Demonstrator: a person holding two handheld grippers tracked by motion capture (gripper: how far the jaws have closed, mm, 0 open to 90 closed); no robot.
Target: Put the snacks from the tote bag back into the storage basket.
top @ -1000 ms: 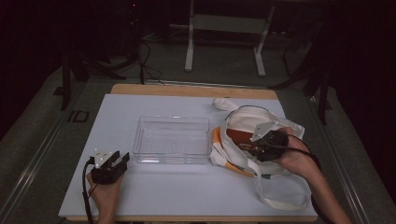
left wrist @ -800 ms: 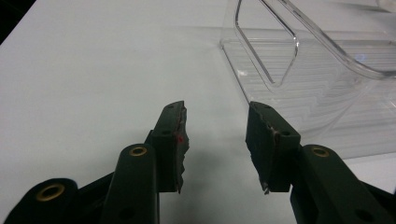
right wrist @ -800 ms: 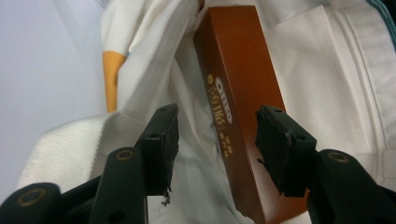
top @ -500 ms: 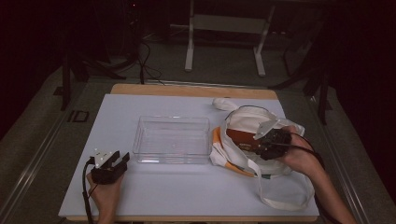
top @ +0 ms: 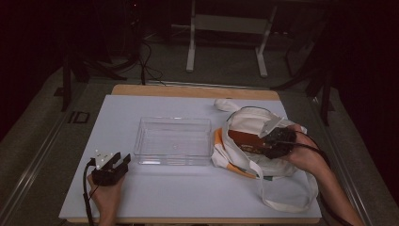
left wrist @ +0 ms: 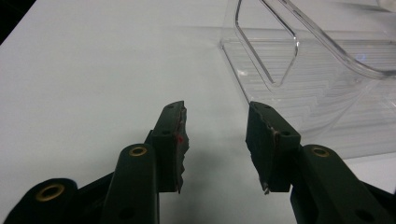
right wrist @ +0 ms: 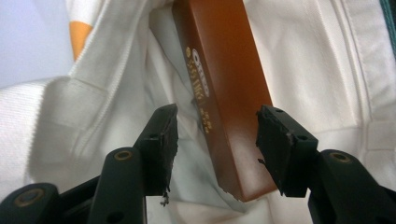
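The right gripper [right wrist: 217, 140] reaches into the mouth of a white tote bag [right wrist: 303, 60], where a brown box [right wrist: 224, 84] lies on the white cloth. The near end of the box sits between the two black jaws. The right-hand jaw stands right at the box's edge, though actual contact cannot be told, while a clear gap of cloth shows between the left-hand jaw and the box's printed side. The jaws are open and do not clamp the box. The rest of the box runs away from the jaws, deeper into the bag. In the high view the right gripper [top: 278, 142] rests over the bag [top: 254, 120] with the box [top: 244, 139] just ahead of it.

The left gripper [left wrist: 215, 140] rests low over the white table [left wrist: 93, 70], its jaws apart with nothing between them. A clear plastic tray [left wrist: 327, 79] stands ahead of them and to their right, apart from the tips. In the high view the left gripper [top: 112, 168] sits near the tray's [top: 173, 141] corner.
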